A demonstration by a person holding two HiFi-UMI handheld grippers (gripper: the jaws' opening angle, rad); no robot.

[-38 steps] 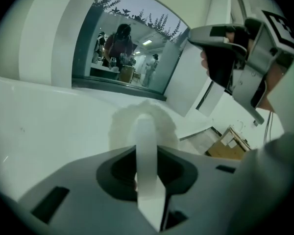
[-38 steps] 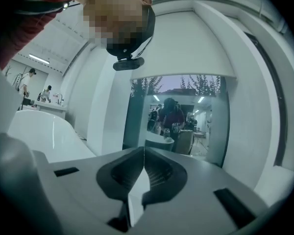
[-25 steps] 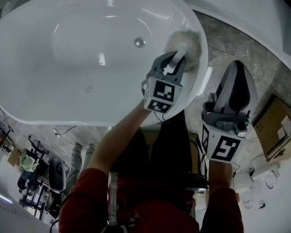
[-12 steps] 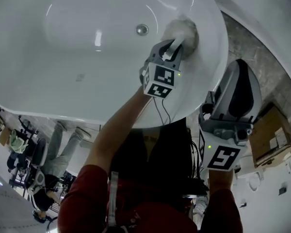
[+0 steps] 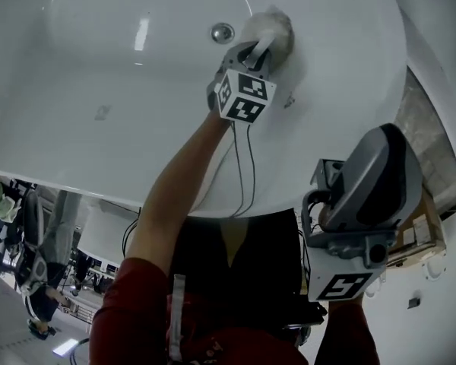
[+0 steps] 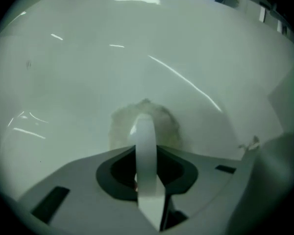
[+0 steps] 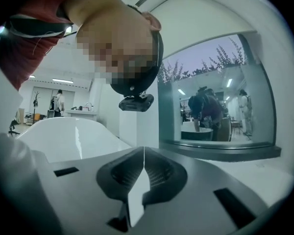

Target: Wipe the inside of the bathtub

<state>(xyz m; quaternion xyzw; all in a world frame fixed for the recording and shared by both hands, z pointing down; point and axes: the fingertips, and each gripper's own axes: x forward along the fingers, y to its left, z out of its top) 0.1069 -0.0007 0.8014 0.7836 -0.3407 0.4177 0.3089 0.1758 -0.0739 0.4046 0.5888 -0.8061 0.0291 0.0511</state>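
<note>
The white bathtub (image 5: pixel 76 74) fills the upper head view, its round metal drain (image 5: pixel 222 32) near the top. My left gripper (image 5: pixel 263 48) is shut on a fluffy off-white cloth (image 5: pixel 270 27), which presses against the tub's inner wall just right of the drain. In the left gripper view the cloth (image 6: pixel 122 124) bulges out on both sides of the closed jaws against the glossy tub wall (image 6: pixel 88 72). My right gripper (image 5: pixel 365 196) hangs outside the tub at lower right, shut with nothing in it, and points up toward the person's head (image 7: pixel 117 48).
The tub's rim (image 5: pixel 213 207) curves across the middle of the head view, with the person's red sleeve (image 5: pixel 137 310) below it. A second white tub (image 7: pixel 68 136) and a glass partition (image 7: pixel 215 102) with people behind it show in the right gripper view.
My left gripper has slid the cloth along the tub wall closer to the drain. The head view has shifted, so the tub now fills more of the frame. The right gripper sits lower.
</note>
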